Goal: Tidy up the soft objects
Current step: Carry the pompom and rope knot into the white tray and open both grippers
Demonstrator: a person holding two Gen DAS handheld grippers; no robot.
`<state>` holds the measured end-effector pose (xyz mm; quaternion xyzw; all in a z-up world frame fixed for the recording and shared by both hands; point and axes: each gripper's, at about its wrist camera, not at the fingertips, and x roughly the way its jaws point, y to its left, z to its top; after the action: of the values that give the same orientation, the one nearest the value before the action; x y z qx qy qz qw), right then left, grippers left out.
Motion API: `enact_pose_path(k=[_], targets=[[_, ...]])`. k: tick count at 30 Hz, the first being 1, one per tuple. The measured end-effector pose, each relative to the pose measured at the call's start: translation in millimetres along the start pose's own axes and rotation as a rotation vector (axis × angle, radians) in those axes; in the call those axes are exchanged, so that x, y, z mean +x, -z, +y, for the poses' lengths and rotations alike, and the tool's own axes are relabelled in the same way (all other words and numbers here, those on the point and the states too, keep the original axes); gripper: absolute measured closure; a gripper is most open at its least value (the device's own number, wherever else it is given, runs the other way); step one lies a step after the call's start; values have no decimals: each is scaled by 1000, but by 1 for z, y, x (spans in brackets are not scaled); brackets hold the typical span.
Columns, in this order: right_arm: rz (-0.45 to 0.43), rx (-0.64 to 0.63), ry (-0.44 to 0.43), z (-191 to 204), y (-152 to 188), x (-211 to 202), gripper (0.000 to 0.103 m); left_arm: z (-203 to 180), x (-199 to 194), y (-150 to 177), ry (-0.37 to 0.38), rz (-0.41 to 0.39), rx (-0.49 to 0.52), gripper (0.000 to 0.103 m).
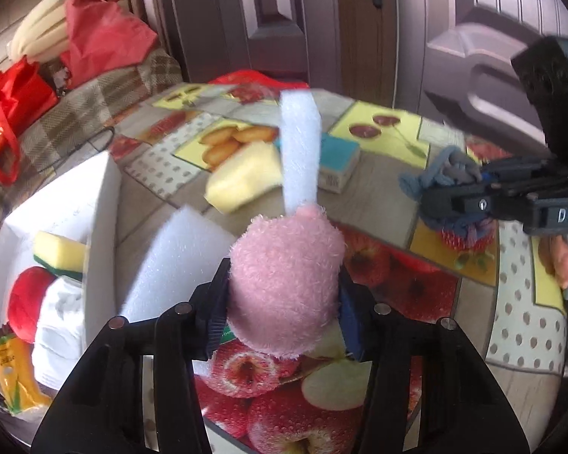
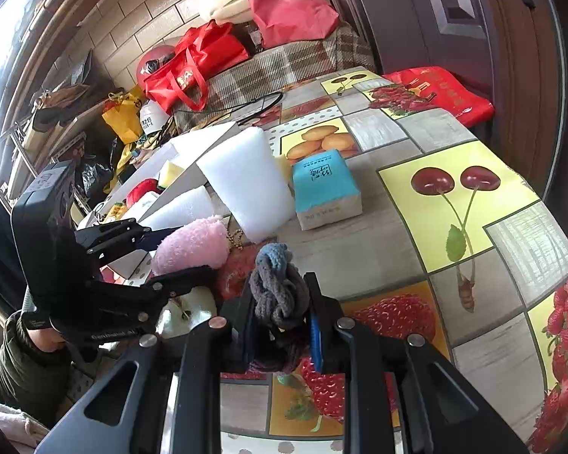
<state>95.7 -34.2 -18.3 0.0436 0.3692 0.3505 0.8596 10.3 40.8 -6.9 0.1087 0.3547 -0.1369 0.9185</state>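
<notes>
**Both grippers holding soft toys above the fruit-print table**

Left wrist view is showing the left gripper [image 1: 284,302] clamping a pink plush toy [image 1: 284,283] between its two fingers, the fuzzy round body bulging up and forward past the pads. The toy is filling the gap so fully that the fingertips are lying hidden behind its fleece. In the right wrist view the right gripper [image 2: 280,325] is squeezing a grey-blue knitted bundle [image 2: 280,287], a knot of thick yarn rising above the fingers; its lower end is sinking into shadow between the blue pads and is hard to make out.

Just ahead of the pink toy, two white foam blocks [image 1: 299,151] are standing, one upright and narrow, one slanting at left, both coarse-pored and blurred. Beyond them a yellow sponge [image 1: 242,178] and a teal-topped paper pack [image 1: 339,162] are lying side by side on the glossy tablecloth [image 1: 511,302] printed with apples, cherries and strawberries.

At far left a white box [image 1: 94,204] is sitting at the table edge, holding a yellow-green sponge [image 1: 58,253], a red plush piece [image 1: 26,302] and something white and quilted; its near end is running out of the view.
</notes>
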Motion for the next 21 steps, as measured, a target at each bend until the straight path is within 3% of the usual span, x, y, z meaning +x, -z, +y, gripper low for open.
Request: enact_pose_path(k=[3,8,13,17,21], targets=[[-34,-7,3,2,11,-33,82,4,-17,-5,3,-75,-22,54],[-140,-19,-17,11,4,-67,82,10,-46,-14,-61,-190,-44,54],[-276,-40,-8,-5,30,-141,82,33,-64,-18,-148,-250,-120,54],[-362,-54,-7,-2,31,-165,82,56,-76,-16,-184,-283,-183,53],[-384,-74,-11,4,27,-170,82,74,-85,-12,-218,-296,-232,53]])
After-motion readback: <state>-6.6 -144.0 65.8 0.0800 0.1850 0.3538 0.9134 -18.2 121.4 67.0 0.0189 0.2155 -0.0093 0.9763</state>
